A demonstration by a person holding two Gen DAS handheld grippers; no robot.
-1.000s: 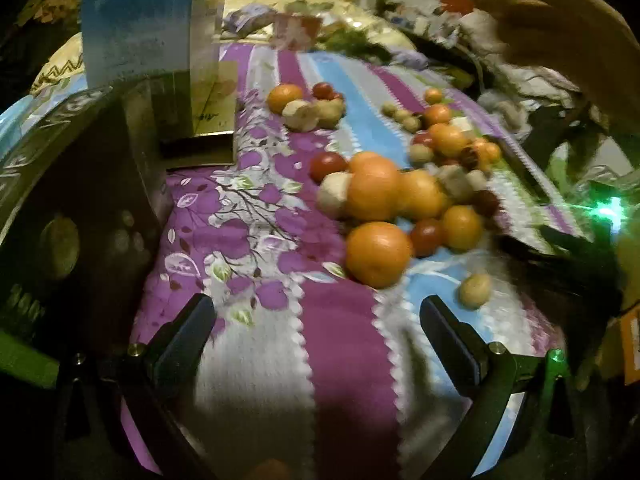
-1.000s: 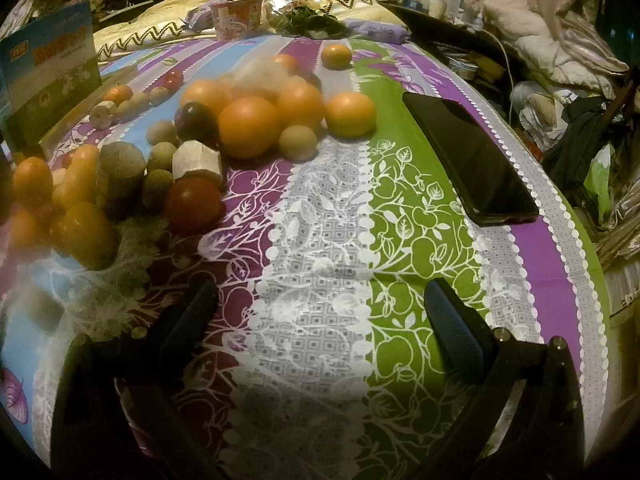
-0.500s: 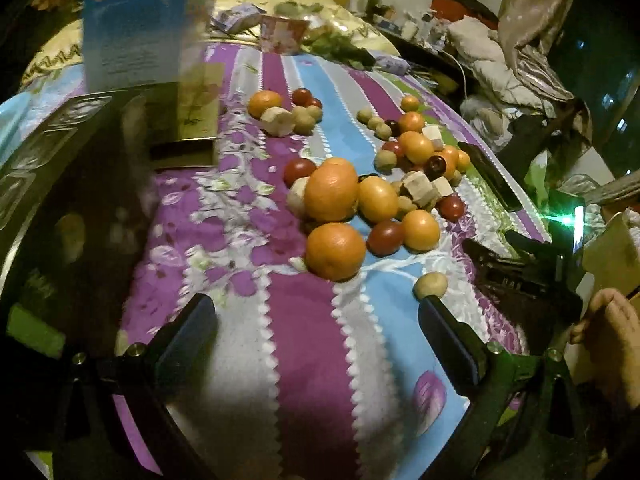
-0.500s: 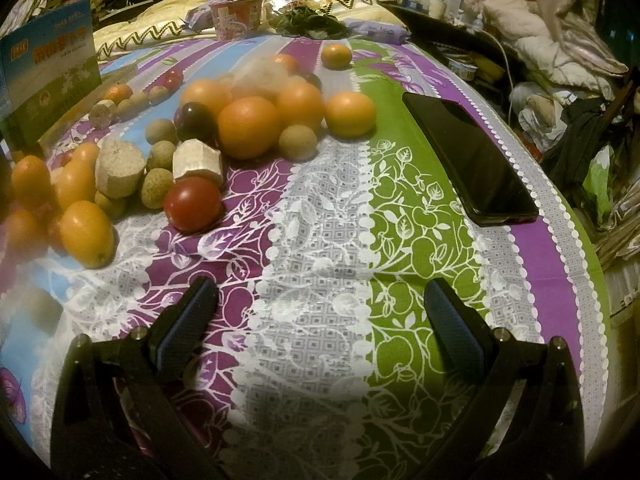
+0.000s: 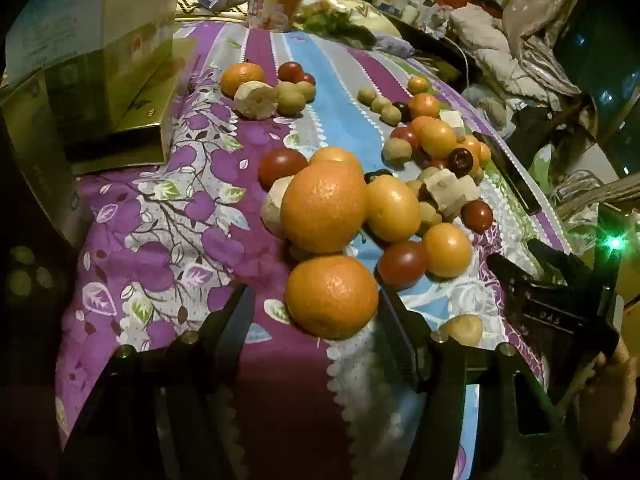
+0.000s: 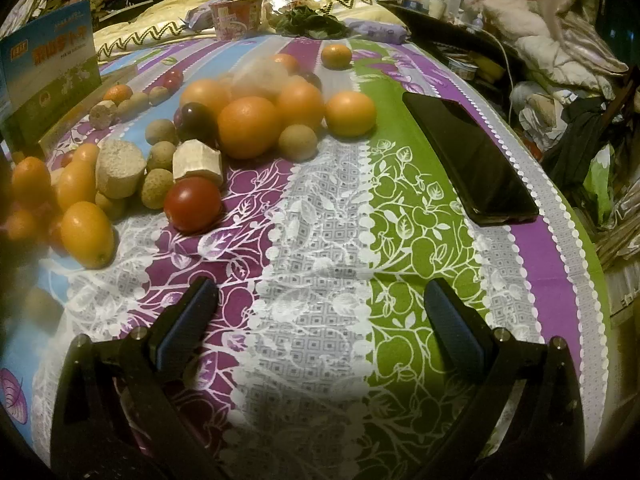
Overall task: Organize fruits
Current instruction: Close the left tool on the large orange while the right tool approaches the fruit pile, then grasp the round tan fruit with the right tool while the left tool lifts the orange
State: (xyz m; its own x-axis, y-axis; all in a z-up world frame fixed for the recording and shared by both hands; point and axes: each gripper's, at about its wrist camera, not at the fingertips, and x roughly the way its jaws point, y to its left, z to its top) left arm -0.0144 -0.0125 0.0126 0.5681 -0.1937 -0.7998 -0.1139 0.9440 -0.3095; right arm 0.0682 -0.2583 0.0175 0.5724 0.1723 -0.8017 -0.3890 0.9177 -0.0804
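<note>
Many fruits lie on a striped floral cloth (image 5: 168,216): oranges, red tomatoes, small tan longans, kumquats and pale cut chunks. In the left wrist view my left gripper (image 5: 316,308) is open, its fingers on either side of the nearest orange (image 5: 331,297), with a gap still showing on the left side. A bigger orange (image 5: 323,206) sits just behind it. In the right wrist view my right gripper (image 6: 320,304) is open and empty over bare cloth, with a red tomato (image 6: 193,204) and an orange pile (image 6: 250,126) ahead to the left.
A black phone (image 6: 470,156) lies on the green stripe at right. A blue and green box (image 6: 48,72) stands at the left edge, also in the left wrist view (image 5: 100,60). The right gripper's body (image 5: 560,304) with a green light shows at right. Clutter lies beyond the cloth.
My left gripper has moved forward to the nearest orange and its fingers have narrowed around it. The right gripper has stayed still and open.
</note>
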